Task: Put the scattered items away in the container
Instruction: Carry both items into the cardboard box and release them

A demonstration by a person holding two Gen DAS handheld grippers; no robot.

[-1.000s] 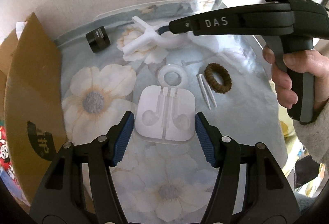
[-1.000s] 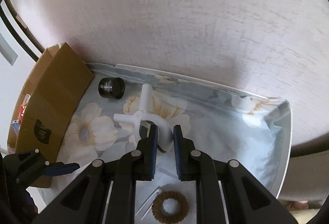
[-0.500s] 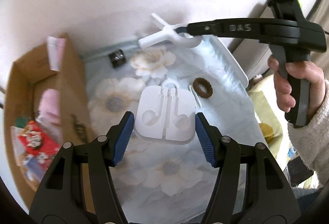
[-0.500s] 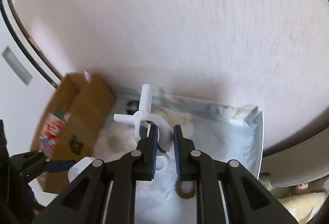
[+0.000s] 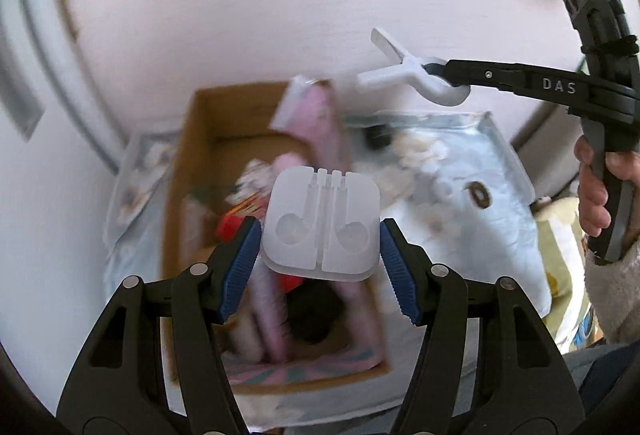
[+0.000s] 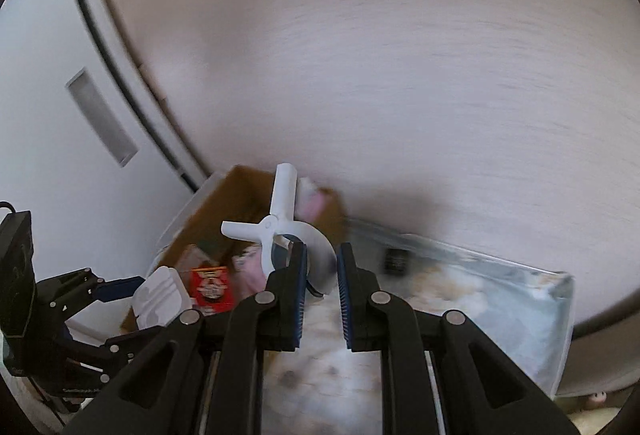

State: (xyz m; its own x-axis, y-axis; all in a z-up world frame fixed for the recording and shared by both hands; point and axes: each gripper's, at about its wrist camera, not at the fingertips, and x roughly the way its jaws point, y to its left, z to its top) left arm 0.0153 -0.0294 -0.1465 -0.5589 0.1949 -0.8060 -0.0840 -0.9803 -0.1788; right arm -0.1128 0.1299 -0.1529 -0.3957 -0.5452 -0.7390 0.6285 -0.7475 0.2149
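My left gripper [image 5: 320,249] is shut on a white earphone holder [image 5: 320,207] and hangs above the open cardboard box [image 5: 188,171]. My right gripper [image 6: 322,263] is shut on the curved end of a white plastic clip [image 6: 280,227], held in the air beyond the box's right edge. From the left wrist, the clip [image 5: 404,73] shows at the upper right, above the mat. The right wrist view shows the holder [image 6: 160,295] over the box's near left corner. On the floral mat [image 5: 508,235] lie a brown hair tie [image 5: 478,195] and a small black cylinder [image 5: 378,137].
The box holds pink items [image 5: 320,123] and a red packet [image 6: 210,285]. A pale wall stands behind the box and mat. A white door with a recessed handle [image 6: 100,119] is at the left. A person's hand [image 5: 596,195] grips the right tool.
Both grippers have risen and swung left from the mat towards the box. The holder now hangs over the box opening, and the clip has been carried up and left.
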